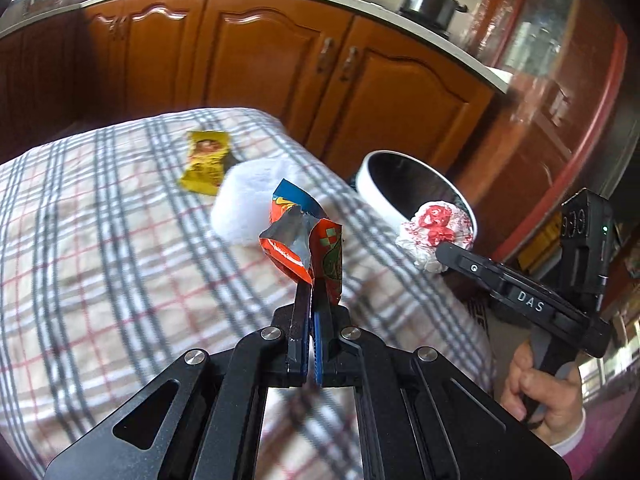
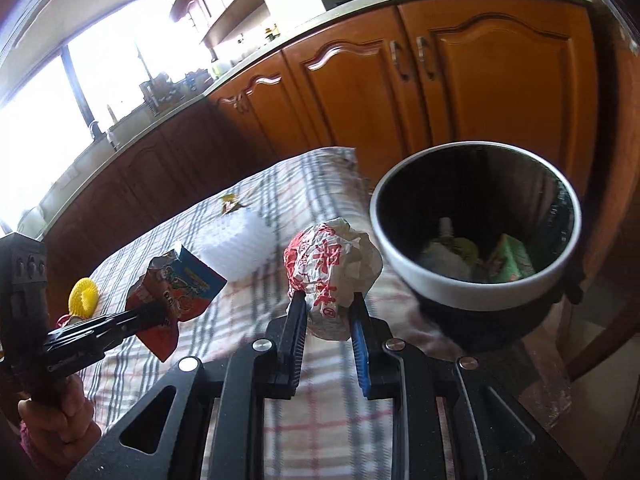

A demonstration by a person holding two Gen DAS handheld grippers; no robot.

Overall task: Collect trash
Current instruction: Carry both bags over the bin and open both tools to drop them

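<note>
My left gripper (image 1: 311, 284) is shut on a crumpled red, blue and silver snack wrapper (image 1: 304, 236), held above the checked tablecloth. From the right wrist view the same wrapper (image 2: 176, 292) hangs at the left gripper (image 2: 154, 312). My right gripper (image 2: 326, 300) is shut on a crumpled white paper ball with red print (image 2: 328, 268), just left of the bin. In the left wrist view that paper ball (image 1: 436, 228) hangs at the rim of the black bin with a white rim (image 1: 380, 172). The bin (image 2: 472, 292) holds some trash at its bottom.
On the checked tablecloth (image 1: 100, 240) lie a yellow snack packet (image 1: 206, 160) and a white foam net (image 1: 252, 204). A yellow ribbed piece (image 2: 83, 296) lies at the left in the right wrist view. Wooden kitchen cabinets (image 1: 260, 52) stand behind the table. A hand (image 1: 548, 392) holds the right gripper's handle.
</note>
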